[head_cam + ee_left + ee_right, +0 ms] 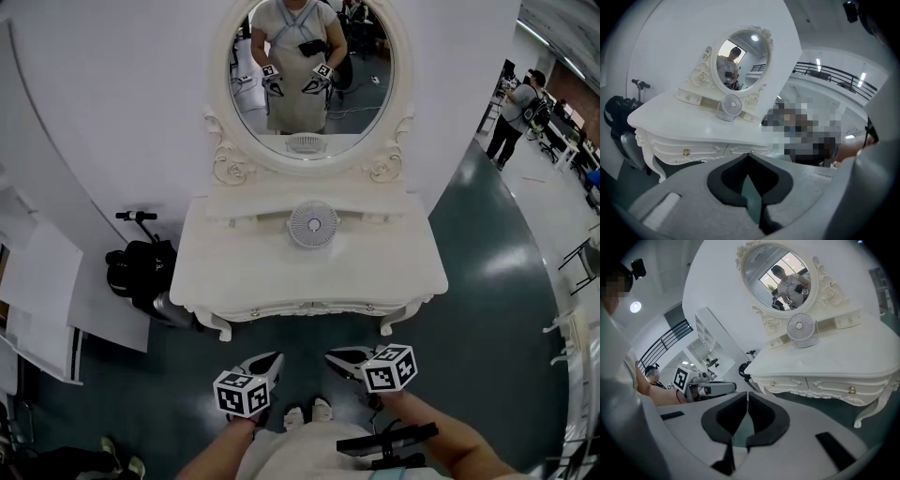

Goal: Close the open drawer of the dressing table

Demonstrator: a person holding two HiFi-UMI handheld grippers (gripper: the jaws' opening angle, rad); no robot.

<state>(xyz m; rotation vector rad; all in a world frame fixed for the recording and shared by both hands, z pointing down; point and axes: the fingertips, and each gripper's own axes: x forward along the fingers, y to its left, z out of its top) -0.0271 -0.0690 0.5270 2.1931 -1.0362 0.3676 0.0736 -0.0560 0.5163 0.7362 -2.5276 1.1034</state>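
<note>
Closed tight, nothing between the jaws: left gripper (749,155) and right gripper (747,394), side by side. Ahead of both, untouched, dressing table (234,267) with drawer (689,151) flush in its front. Farther along the worktop, small fan (313,224), then oval mirror (314,70).

The desk (234,274) is creamy white all over, with small gold knobs (852,390) on its front. The round fan (313,224) at its 12 o'clock edge is white, and the carved mirror frame (230,167) matches the desk. The floor (487,281) is dark teal. At the desk's 9 o'clock lies a black bag (136,270), perhaps with grey beneath. The left hand-held gripper (270,361) and the right hand-held gripper (336,356) are pale grey with black pads (726,180), each bearing a cube (243,392) of black-and-white square markers.
</note>
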